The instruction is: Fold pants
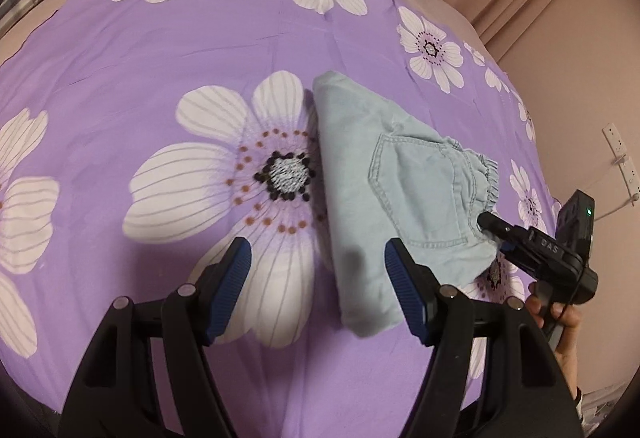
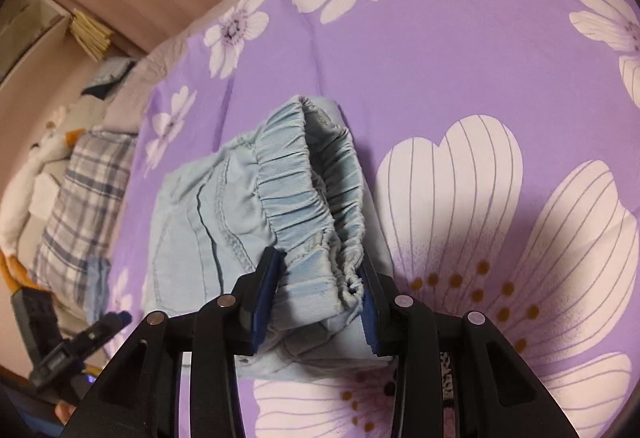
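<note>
Left wrist view: the light-blue pants [image 1: 400,174] lie folded into a compact bundle on the bed's purple flowered sheet [image 1: 160,50]. The left gripper [image 1: 318,278] hovers over the near edge, jaws wide and holding nothing, while the right gripper [image 1: 490,224] meets the waistband [image 1: 486,182].

Right wrist view: the right gripper [image 2: 318,298] has its jaws narrowed on the gathered elastic waistband [image 2: 304,198], pads pressing the cloth. The fold looks nearly done; next would seem a last tuck or smoothing, then letting go without dragging the bundle open.
</note>
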Action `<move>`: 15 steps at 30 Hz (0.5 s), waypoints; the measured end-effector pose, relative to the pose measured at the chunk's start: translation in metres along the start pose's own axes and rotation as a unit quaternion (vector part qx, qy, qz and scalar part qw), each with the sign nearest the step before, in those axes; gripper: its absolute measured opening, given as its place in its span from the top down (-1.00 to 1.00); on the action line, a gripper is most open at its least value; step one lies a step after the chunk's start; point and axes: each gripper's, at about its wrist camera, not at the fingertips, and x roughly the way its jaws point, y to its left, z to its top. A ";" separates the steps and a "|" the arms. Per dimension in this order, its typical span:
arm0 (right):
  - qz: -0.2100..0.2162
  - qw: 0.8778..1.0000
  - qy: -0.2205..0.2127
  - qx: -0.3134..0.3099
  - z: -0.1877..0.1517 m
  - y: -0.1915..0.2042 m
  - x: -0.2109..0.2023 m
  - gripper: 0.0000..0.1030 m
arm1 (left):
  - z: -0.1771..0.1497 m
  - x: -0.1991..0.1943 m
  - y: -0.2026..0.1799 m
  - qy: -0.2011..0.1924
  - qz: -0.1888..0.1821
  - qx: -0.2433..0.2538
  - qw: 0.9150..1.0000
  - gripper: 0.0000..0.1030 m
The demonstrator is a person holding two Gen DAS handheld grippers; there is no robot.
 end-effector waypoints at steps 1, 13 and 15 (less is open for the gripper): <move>0.001 1.000 0.000 0.000 0.000 -0.001 -0.003 0.20 | 0.001 0.002 0.000 0.001 -0.002 0.000 1.000 -0.34; -0.086 0.968 -0.132 -0.196 -0.037 0.070 -0.060 -0.20 | 0.042 0.030 -0.007 -0.009 -0.015 0.004 1.000 -0.31; -0.045 0.964 -0.125 -0.229 -0.048 0.087 -0.052 -0.15 | 0.053 0.036 -0.007 -0.009 -0.022 -0.003 1.000 -0.31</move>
